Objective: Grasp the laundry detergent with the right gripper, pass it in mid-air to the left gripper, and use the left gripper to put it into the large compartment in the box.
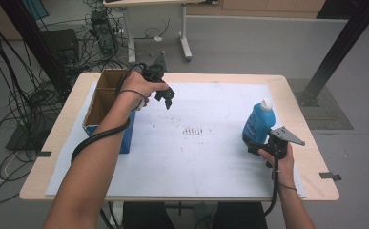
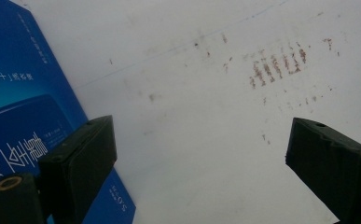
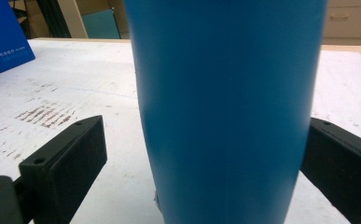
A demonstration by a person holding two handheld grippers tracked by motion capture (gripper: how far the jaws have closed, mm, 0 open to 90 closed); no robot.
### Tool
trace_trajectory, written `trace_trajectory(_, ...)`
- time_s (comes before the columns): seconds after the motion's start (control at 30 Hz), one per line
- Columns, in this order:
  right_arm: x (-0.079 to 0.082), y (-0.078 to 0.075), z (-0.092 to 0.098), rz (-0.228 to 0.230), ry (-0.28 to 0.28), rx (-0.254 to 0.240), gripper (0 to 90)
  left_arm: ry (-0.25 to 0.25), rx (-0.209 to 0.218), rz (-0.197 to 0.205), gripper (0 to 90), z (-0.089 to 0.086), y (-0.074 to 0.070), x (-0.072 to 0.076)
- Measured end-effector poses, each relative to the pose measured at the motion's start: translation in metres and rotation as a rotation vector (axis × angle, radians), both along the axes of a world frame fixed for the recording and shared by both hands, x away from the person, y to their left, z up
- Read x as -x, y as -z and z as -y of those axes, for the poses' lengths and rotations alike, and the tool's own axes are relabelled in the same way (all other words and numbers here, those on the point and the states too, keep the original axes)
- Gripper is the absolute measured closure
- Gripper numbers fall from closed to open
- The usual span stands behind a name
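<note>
With the blue bottle (image 1: 258, 121) standing at about three o'clock on the table (image 1: 296, 90), the right tongs (image 3: 201, 154) sit apart around it, unclamped, while the left tongs (image 1: 168, 99) hang apart by the box (image 1: 107, 95), so next comes the squeeze.

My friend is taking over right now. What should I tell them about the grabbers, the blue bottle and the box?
Left hand-held gripper: open, empty, held over the white sheet beside the blue box.
Right hand-held gripper: open, jaws either side of the blue bottle; a gap shows at one jaw, so no grip.
Bottle stands upright at the sheet's right side, white cap on.
Done: right gripper lined up.
Left, probably: close on the bottle, carry it to the open box.
</note>
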State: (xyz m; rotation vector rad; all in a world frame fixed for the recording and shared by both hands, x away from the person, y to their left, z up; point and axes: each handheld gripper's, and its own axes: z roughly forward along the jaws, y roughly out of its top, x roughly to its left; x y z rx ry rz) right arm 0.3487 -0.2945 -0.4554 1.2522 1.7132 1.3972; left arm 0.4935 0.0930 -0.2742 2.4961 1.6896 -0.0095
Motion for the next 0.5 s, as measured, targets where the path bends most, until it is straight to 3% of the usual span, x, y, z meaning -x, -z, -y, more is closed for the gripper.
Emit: trace_trajectory(0.5, 0.0006, -0.0001, -0.0002, -0.001, -0.001, -0.004, 3.2, -0.004, -0.004, 0.000, 9.0, 0.0009, -0.0001, 0.0001)
